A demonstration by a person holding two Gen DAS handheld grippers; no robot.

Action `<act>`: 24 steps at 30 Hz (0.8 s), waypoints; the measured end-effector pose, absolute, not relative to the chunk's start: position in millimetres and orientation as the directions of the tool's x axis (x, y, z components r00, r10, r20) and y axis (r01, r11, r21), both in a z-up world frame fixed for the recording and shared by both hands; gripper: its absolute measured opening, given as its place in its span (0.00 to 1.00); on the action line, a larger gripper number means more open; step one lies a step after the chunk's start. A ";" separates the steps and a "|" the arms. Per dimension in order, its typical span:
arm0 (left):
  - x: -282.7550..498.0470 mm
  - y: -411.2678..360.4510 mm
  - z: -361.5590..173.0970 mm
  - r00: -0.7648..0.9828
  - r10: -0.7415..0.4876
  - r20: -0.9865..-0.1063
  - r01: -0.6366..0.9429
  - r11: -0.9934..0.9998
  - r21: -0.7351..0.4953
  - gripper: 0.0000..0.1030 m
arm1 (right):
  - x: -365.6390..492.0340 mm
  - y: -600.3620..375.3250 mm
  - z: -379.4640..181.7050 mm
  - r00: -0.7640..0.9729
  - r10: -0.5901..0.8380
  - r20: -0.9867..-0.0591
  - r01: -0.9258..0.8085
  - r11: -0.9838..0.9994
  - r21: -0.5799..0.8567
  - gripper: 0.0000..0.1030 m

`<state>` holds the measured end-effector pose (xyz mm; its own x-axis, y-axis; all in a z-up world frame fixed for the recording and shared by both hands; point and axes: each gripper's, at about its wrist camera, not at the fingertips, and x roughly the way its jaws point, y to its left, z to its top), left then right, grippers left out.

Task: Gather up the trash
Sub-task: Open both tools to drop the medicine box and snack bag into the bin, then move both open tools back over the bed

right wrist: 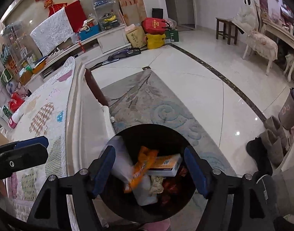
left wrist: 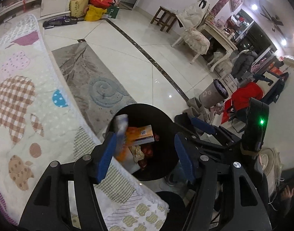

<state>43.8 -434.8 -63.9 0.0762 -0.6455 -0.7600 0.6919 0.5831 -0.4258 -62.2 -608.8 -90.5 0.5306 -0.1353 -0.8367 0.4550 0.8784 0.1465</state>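
Observation:
A black round trash bin stands on the floor beside the sofa. Inside lie an orange-and-white box, an orange snack wrapper, a white bottle and red scraps. A blurred white-and-orange piece of trash is in the air over the bin's left side. My left gripper is open above the bin. My right gripper is open above the bin too, and it shows in the left wrist view.
A quilted patchwork sofa cover lies at the left. A grey rug lies beyond the bin. A second grey bin, boots, chairs and bags stand farther off.

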 end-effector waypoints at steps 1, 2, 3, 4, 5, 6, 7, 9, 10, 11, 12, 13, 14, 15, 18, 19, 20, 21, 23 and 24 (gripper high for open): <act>43.6 -431.9 -62.6 0.092 -0.634 -0.768 0.692 0.595 -0.409 0.60 | -62.1 -608.7 -90.0 0.532 -0.133 -0.836 0.451 0.880 0.147 0.69; 42.6 -427.9 -62.5 0.103 -0.625 -0.773 0.692 0.604 -0.396 0.60 | -60.9 -605.5 -88.8 0.535 -0.130 -0.835 0.443 0.885 0.146 0.69; 42.4 -424.6 -61.4 0.115 -0.618 -0.778 0.691 0.612 -0.384 0.60 | -61.0 -603.8 -88.8 0.537 -0.128 -0.834 0.437 0.887 0.146 0.69; 42.3 -421.2 -61.0 0.126 -0.611 -0.781 0.691 0.619 -0.373 0.60 | -59.4 -599.8 -87.5 0.540 -0.123 -0.832 0.429 0.891 0.146 0.69; 42.0 -416.2 -59.4 0.143 -0.603 -0.785 0.690 0.629 -0.357 0.60 | -58.8 -597.9 -87.2 0.543 -0.119 -0.831 0.423 0.894 0.148 0.69; 41.5 -410.9 -58.5 0.160 -0.595 -0.788 0.689 0.639 -0.343 0.60 | -57.4 -593.0 -86.4 0.547 -0.112 -0.830 0.414 0.897 0.152 0.69; 42.2 -405.4 -57.3 0.178 -0.587 -0.789 0.686 0.649 -0.328 0.60 | -55.5 -588.1 -85.2 0.551 -0.104 -0.828 0.404 0.901 0.156 0.69; 43.5 -393.5 -54.6 0.214 -0.573 -0.791 0.680 0.669 -0.301 0.60 | -51.5 -578.5 -83.6 0.556 -0.091 -0.826 0.386 0.909 0.160 0.69; 44.5 -390.1 -53.7 0.229 -0.563 -0.794 0.676 0.679 -0.287 0.60 | -48.9 -572.3 -82.3 0.560 -0.083 -0.824 0.373 0.914 0.161 0.69; 45.4 -383.6 -52.5 0.248 -0.551 -0.797 0.670 0.692 -0.269 0.60 | -46.0 -566.9 -81.8 0.561 -0.077 -0.824 0.363 0.918 0.161 0.69; 46.8 -376.8 -52.1 0.265 -0.540 -0.799 0.663 0.704 -0.256 0.60 | -42.7 -560.2 -80.5 0.562 -0.069 -0.824 0.349 0.923 0.160 0.69; 48.8 -370.9 -52.4 0.277 -0.530 -0.801 0.657 0.713 -0.245 0.60 | -39.7 -553.9 -79.1 0.564 -0.062 -0.824 0.335 0.928 0.160 0.69; 49.8 -362.4 -52.9 0.291 -0.516 -0.805 0.649 0.725 -0.230 0.60 | -37.1 -548.9 -78.0 0.566 -0.056 -0.823 0.325 0.932 0.160 0.69; 51.5 -355.6 -52.8 0.299 -0.510 -0.807 0.643 0.732 -0.224 0.60 | -33.8 -543.0 -76.6 0.569 -0.049 -0.821 0.313 0.936 0.161 0.69; 55.7 -332.6 -50.9 0.336 -0.484 -0.808 0.616 0.762 -0.200 0.60 | -25.0 -524.7 -72.3 0.578 -0.024 -0.816 0.277 0.946 0.169 0.69; 57.3 -324.4 -50.0 0.347 -0.477 -0.808 0.606 0.771 -0.195 0.60 | -20.9 -516.2 -70.3 0.581 -0.011 -0.814 0.259 0.950 0.173 0.69; 59.6 -315.8 -49.0 0.357 -0.470 -0.807 0.595 0.781 -0.192 0.60 | -17.1 -508.3 -68.7 0.583 0.000 -0.812 0.244 0.954 0.175 0.69; 62.1 -306.2 -47.9 0.368 -0.463 -0.806 0.581 0.791 -0.189 0.60 | -13.3 -503.0 -67.6 0.584 0.007 -0.812 0.233 0.956 0.176 0.69; 68.3 -287.4 -45.6 0.385 -0.451 -0.806 0.556 0.810 -0.187 0.60 | -5.5 -484.4 -66.6 0.584 0.036 -0.811 0.198 0.962 0.185 0.69; 70.3 -278.3 -44.8 0.393 -0.446 -0.805 0.544 0.818 -0.188 0.60 | -2.3 -477.0 -67.3 0.584 0.050 -0.810 0.185 0.963 0.193 0.69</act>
<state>70.3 -278.3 -44.8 0.3926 -0.4455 -0.8046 0.5437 0.8180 -0.1876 -2.3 -477.0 -67.3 0.5839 0.0502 -0.8103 0.1855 0.9634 0.1934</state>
